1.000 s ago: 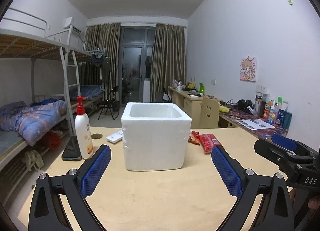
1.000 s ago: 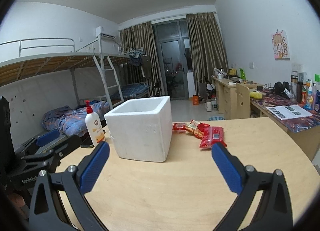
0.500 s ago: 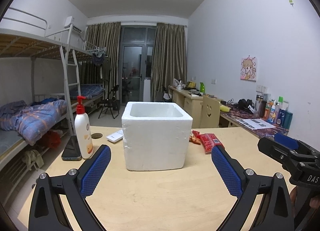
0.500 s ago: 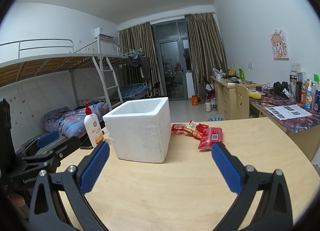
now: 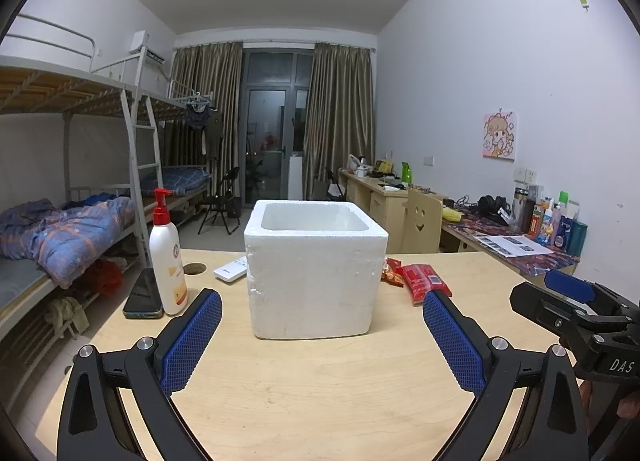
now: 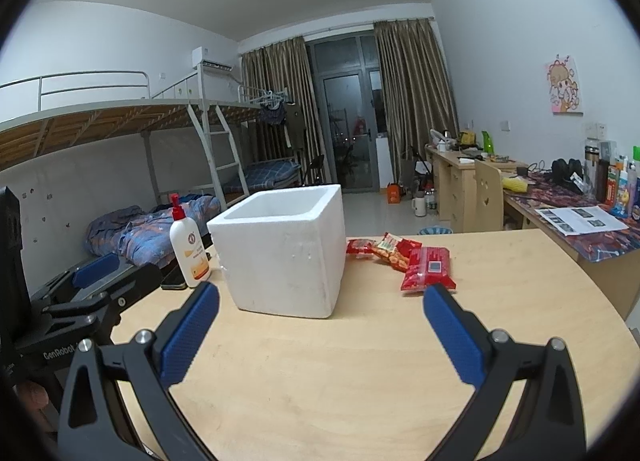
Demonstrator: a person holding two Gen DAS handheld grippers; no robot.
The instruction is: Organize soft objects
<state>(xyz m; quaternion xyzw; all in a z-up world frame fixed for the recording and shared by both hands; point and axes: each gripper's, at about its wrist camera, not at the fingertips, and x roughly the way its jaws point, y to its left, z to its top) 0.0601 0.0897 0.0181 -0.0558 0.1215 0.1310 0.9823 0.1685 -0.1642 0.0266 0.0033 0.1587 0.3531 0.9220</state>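
A white foam box (image 5: 316, 269) (image 6: 282, 251) stands open-topped in the middle of the wooden table (image 5: 320, 381). To its right lie several red snack packets (image 5: 424, 281) (image 6: 426, 267) in a small heap. My left gripper (image 5: 320, 325) is open in front of the box, nothing between its blue pads. My right gripper (image 6: 320, 321) is open too, nearer the packets, which lie just beyond its right finger (image 6: 452, 337). Each gripper shows at the edge of the other's view.
A white pump bottle (image 5: 167, 261) with a red top and a dark phone (image 5: 142, 295) sit left of the box; a white remote (image 5: 232, 270) lies behind. A bunk bed (image 5: 80, 221) lies left, desks with clutter (image 5: 520, 229) right.
Both grippers have drifted slightly; the box and packets sit a touch further left in the right wrist view. Nothing was grasped or released.
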